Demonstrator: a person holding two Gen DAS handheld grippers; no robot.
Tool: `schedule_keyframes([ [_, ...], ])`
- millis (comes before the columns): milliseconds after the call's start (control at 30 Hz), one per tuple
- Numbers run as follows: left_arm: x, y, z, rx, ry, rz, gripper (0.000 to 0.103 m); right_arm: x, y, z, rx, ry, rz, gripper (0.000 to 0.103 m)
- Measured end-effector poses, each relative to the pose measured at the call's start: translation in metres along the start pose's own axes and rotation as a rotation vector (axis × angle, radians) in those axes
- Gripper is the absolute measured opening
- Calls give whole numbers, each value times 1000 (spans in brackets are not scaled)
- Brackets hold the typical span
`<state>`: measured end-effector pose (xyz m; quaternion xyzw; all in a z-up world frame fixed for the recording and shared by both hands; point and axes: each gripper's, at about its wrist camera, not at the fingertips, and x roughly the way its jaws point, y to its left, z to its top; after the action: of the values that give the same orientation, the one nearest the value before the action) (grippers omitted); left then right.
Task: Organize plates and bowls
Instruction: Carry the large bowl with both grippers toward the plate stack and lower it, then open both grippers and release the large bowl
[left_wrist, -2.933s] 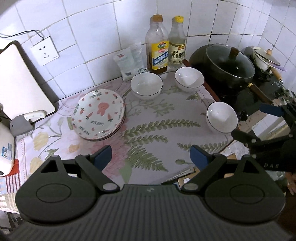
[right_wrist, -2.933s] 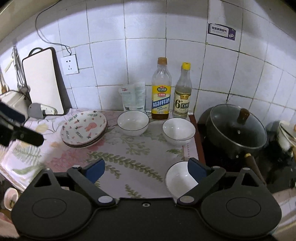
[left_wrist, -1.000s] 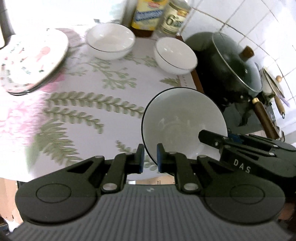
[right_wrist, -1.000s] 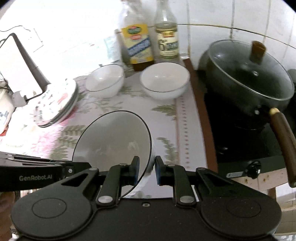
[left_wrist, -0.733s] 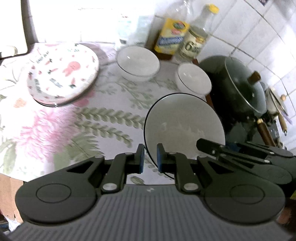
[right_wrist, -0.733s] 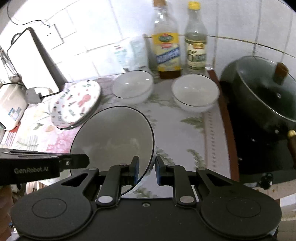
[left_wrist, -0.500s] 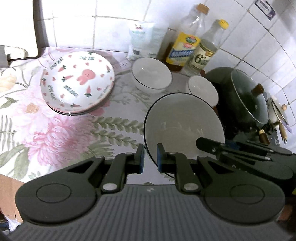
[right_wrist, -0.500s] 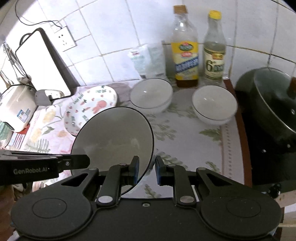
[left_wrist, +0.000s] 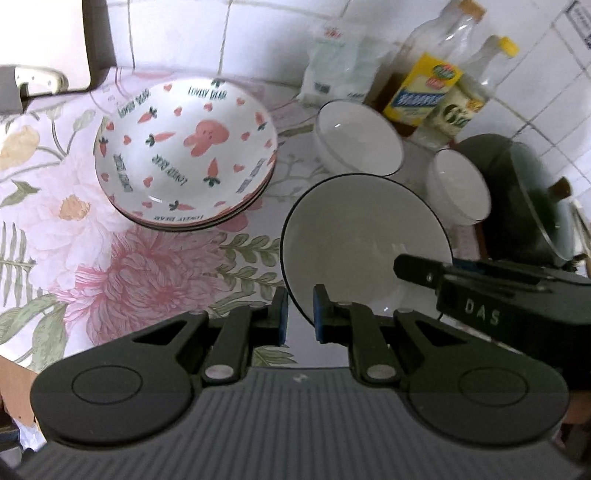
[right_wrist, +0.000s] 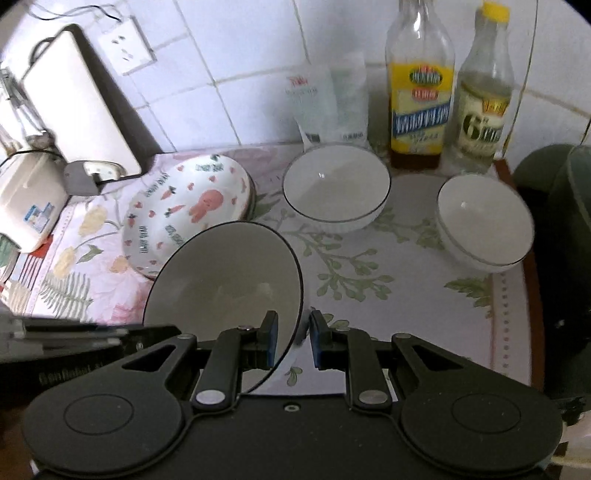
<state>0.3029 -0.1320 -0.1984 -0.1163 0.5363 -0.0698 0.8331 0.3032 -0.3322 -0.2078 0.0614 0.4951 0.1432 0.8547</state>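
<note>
We carry one white bowl (left_wrist: 364, 236) above the counter (left_wrist: 155, 266), left tool (left_wrist: 298, 314) and right tool (right_wrist: 291, 334) each clenched on its rim; two bowls (right_wrist: 336, 184) wait unstacked at twelve o'clock; plates (left_wrist: 184, 155) sit stacked at ten.

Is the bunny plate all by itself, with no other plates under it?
No, the bunny plate sits on top of a stack of plates, whose rims peek out below its edge.

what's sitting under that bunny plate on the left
More plates: the bunny plate tops a small stack whose lower rims peek out beneath it. Their faces are covered, so patterns and the exact count can't be seen.
</note>
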Motion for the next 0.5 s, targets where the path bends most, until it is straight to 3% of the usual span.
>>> schedule_keyframes([
  [233,43,8,-1,14,70,1,13,30,-10,4,35,39,-25,22],
  [500,66,3,4,103,103,4,14,55,-23,-9,83,66,-49,22],
])
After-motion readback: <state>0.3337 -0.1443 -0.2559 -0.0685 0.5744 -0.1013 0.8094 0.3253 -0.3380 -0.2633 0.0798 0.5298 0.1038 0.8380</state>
